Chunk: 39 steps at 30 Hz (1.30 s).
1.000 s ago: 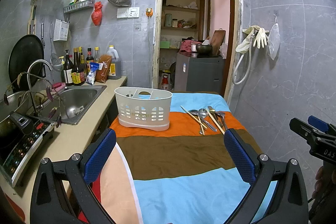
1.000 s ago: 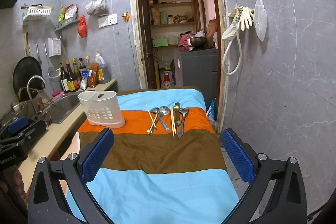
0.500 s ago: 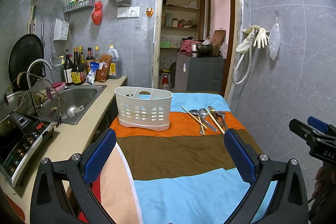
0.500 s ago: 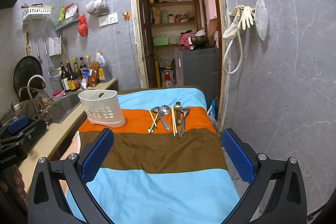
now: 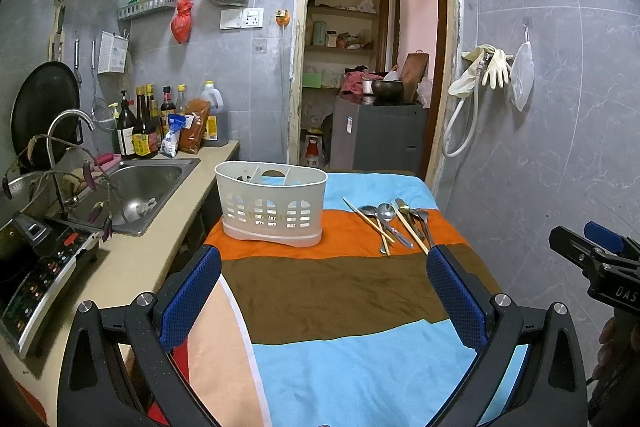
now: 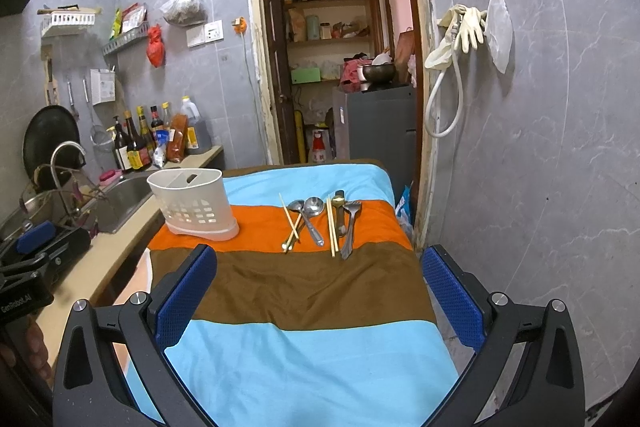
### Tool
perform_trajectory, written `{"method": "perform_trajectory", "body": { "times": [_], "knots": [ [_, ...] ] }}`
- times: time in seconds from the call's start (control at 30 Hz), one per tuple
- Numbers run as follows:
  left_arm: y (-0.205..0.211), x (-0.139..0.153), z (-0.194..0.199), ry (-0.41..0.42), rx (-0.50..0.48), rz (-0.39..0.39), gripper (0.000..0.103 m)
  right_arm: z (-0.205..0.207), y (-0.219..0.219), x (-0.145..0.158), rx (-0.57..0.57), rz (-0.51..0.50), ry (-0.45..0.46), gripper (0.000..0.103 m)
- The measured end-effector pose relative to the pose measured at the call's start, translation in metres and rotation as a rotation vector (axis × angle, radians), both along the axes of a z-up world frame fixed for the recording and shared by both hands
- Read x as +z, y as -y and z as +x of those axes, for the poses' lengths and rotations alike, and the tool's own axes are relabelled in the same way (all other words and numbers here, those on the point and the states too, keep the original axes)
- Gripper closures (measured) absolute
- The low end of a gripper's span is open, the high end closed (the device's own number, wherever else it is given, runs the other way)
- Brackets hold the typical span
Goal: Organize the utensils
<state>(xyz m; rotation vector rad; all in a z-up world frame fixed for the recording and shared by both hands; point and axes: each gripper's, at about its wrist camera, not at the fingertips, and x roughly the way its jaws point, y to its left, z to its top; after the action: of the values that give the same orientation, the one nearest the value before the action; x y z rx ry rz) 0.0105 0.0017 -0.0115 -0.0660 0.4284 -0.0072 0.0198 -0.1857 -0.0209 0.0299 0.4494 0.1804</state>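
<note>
1. Nearest, the left gripper point(image 5: 323, 293) is held above the striped cloth point(image 5: 340, 367), its blue-padded fingers point(image 5: 190, 297) spread wide with nothing between them.
2. Likewise the right gripper point(image 6: 316, 293) hovers over the same cloth point(image 6: 304, 367), jaws wide apart and empty; its blue pads point(image 6: 450, 297) frame the brown stripe.
3. At the left gripper's far right edge the other tool's black body point(image 5: 600, 263) shows, with part of a hand point(image 5: 616, 343) under it.
4. Farther on, on the orange stripe, the utensils point(image 6: 320, 223) lie side by side: a pair of chopsticks point(image 6: 291, 223) crossed at their near ends, two spoons point(image 6: 310, 215) touching them, another pair of chopsticks point(image 6: 332, 227), then a fork point(image 6: 350, 227) rightmost.
5. Left of the utensils, well apart from them on the same orange stripe, stands the white slotted caddy point(image 5: 271, 205), upright, with inner dividers; no cutlery shows above its rim.
6. Beyond the cloth's left edge runs the counter with a steel sink point(image 5: 140, 187) and a row of bottles point(image 5: 140, 131) against the tiled wall.
7. Farthest back, an open doorway point(image 5: 372, 67) shows shelves and a grey cabinet point(image 5: 380, 135).
</note>
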Motion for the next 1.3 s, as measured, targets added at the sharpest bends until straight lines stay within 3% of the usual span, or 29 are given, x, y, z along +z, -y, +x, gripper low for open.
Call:
{"method": "perform_trajectory", "body": {
  "times": [0.23,0.67,0.87,1.03,1.3],
  "knots": [
    [-0.007,-0.001,0.011,-0.014,-0.01,-0.006,0.002,0.006,-0.007,0.0,-0.019,0.009,-0.015,0.0],
    [-0.01,0.012,0.057,0.075,-0.074,-0.007,0.002,0.026,-0.006,0.024,-0.095,0.031,0.043,0.0],
    [0.001,0.013,0.09,0.071,-0.092,-0.038,0.002,0.059,0.01,0.033,-0.092,0.002,0.055,0.0],
    [0.018,0.01,0.121,0.07,-0.063,-0.018,0.002,0.093,0.027,0.031,-0.081,-0.007,0.061,0.0],
    [0.063,-0.026,0.193,-0.006,-0.036,0.026,0.002,0.167,0.061,0.0,-0.011,0.001,0.03,0.0]
  ]
}}
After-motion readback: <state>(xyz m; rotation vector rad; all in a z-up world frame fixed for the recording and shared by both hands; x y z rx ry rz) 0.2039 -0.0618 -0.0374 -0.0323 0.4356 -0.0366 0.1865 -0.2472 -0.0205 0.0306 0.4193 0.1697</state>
